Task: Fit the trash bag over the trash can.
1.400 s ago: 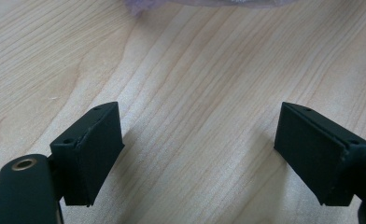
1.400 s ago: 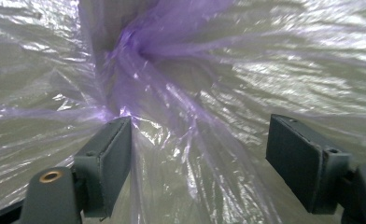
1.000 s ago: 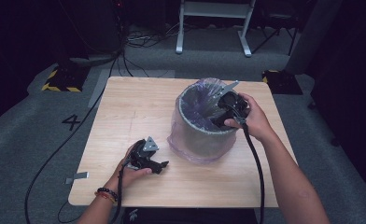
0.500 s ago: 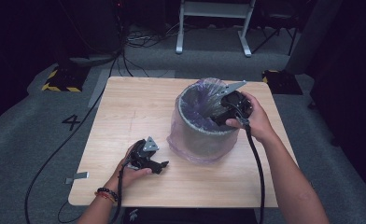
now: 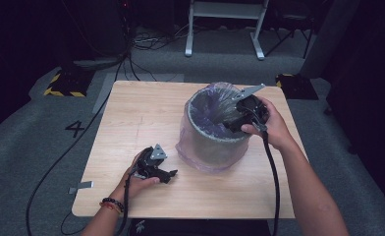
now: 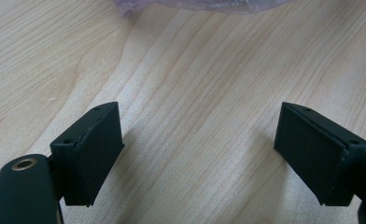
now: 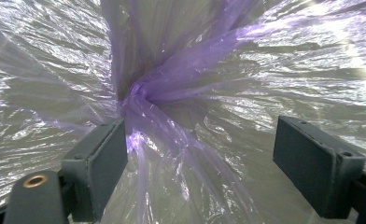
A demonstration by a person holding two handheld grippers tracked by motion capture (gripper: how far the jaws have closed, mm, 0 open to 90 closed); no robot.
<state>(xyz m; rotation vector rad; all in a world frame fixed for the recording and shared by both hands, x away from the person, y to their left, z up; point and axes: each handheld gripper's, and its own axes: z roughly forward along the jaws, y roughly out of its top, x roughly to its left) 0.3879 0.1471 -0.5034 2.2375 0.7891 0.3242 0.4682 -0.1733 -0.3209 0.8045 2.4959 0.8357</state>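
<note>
— So, where is the bin now?

— The grey bin (image 5: pixel 215 140) stands on the table (image 5: pixel 131 113), right of middle. The purple bag (image 5: pixel 207 105) lines it inside and hangs over the rim.

— And your right gripper?

— My right gripper (image 5: pixel 232 120) is inside the bin's mouth, at the right rim. Jaws wide apart, nothing gripped; bag folds lie btw. them, approx. at the left pad.

— Left one?

— My left gripper (image 5: pixel 167 173) rests low on the table near the bin, jaws apart, holding nothing.
</note>
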